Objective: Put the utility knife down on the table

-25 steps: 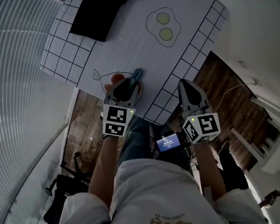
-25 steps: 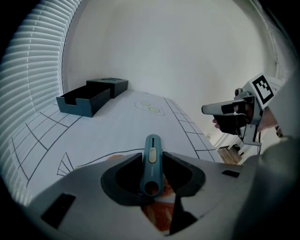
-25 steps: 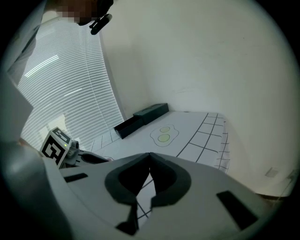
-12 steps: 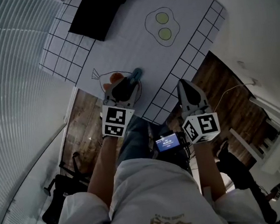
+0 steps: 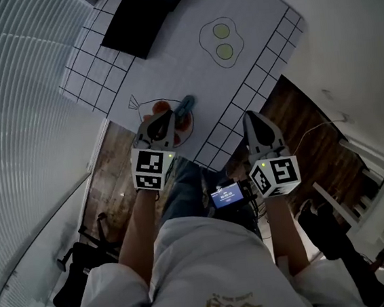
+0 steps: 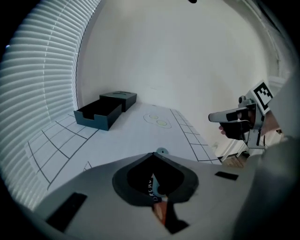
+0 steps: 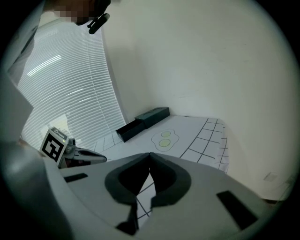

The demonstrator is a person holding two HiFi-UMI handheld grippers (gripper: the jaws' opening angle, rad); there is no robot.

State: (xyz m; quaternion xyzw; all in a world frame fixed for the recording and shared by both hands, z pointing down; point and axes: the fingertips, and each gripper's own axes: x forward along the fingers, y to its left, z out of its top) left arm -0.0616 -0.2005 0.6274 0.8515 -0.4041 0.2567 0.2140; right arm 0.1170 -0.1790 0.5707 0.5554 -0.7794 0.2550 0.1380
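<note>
Knife [image 5: 185,106]: flat on table [image 5: 168,56], across a drawing [image 5: 139,106], gripped by neither tool.
Left gripper [image 5: 165,121]: jaws just closed, tips together, nothing between; knife just beyond them.
Right gripper [image 5: 252,119]: jaws pressed together, empty, well apart from knife.

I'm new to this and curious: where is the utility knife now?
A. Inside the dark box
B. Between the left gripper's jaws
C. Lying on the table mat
C: the utility knife lies on the mat, beyond the left gripper, whose jaws have just closed on nothing.
</note>
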